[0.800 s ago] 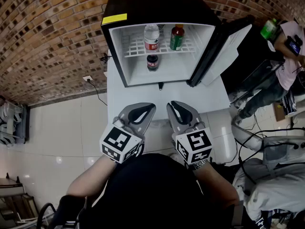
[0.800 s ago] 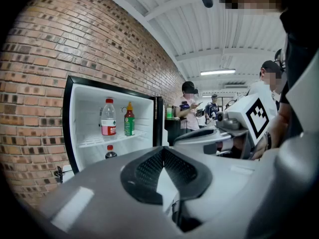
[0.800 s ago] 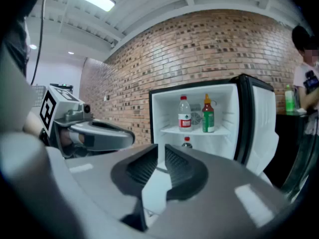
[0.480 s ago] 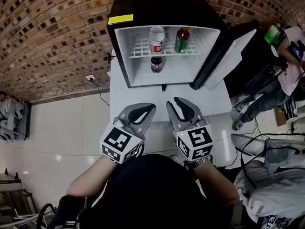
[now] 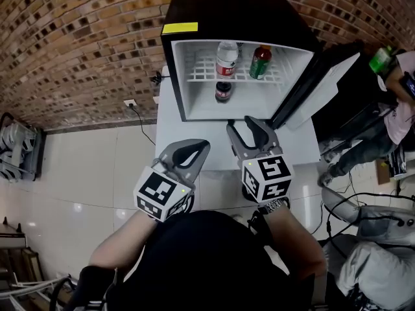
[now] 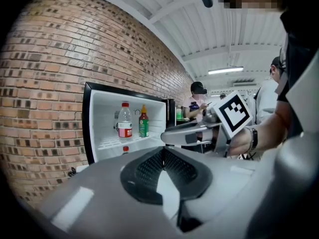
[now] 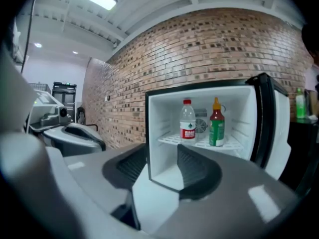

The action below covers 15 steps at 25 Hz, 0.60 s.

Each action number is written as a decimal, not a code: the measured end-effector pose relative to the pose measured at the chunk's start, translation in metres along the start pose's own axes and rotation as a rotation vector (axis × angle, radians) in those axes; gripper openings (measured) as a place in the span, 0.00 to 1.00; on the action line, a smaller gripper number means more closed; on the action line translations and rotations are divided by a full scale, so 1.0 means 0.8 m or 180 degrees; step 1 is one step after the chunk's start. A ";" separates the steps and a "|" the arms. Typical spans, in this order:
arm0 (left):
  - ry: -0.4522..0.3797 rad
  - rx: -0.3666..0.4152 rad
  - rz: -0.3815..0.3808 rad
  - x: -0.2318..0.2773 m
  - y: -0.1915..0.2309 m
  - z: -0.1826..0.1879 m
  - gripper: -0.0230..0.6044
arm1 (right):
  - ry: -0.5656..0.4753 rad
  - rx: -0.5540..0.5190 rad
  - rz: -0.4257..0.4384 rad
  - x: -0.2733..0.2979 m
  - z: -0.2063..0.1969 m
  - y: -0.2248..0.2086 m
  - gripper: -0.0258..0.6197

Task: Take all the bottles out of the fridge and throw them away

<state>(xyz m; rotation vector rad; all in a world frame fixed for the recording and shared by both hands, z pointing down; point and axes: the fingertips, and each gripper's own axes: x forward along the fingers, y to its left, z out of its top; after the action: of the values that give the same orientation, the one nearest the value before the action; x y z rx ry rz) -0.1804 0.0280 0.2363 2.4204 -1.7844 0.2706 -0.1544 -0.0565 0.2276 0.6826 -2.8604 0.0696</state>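
left gripper (image 5: pixel 196 146): jaws pinched together, empty | right gripper (image 5: pixel 243 124): jaws apart, empty, tips near open black mini fridge (image 5: pixel 240 8) front edge | clear red-label bottle (image 5: pixel 226 59) and green-label bottle (image 5: pixel 260 62) on white wire shelf (image 5: pixel 201 69), dark bottle (image 5: pixel 223 92) below

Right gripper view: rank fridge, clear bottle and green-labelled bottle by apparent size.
1. The fridge, by far the largest.
2 and 3. The clear bottle and the green-labelled bottle, side by side and much alike: the green-labelled one slightly taller, the clear one wider, so unranked.

Dark btl (image 6: pixel 125 149) mostly hidden behind left gripper (image 6: pixel 162 152); btl labels too small to read.
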 end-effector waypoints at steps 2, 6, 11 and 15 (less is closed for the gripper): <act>-0.0018 0.0002 0.0042 -0.002 0.007 0.002 0.04 | -0.0004 -0.0013 -0.0001 0.013 0.005 -0.004 0.34; -0.0009 -0.0022 0.0120 -0.007 0.019 0.001 0.04 | -0.0006 -0.0024 -0.0049 0.041 0.013 -0.018 0.38; -0.0004 -0.0021 0.0206 -0.012 0.033 0.000 0.04 | -0.0004 -0.0041 -0.0146 0.079 0.024 -0.043 0.43; 0.0009 -0.0025 0.0274 -0.018 0.044 -0.001 0.04 | 0.0028 -0.0051 -0.0240 0.110 0.029 -0.061 0.46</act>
<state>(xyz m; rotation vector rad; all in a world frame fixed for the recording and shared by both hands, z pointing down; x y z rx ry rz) -0.2181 0.0311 0.2340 2.3403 -1.8876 0.2748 -0.2138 -0.1409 0.2232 0.7839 -2.8203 0.0386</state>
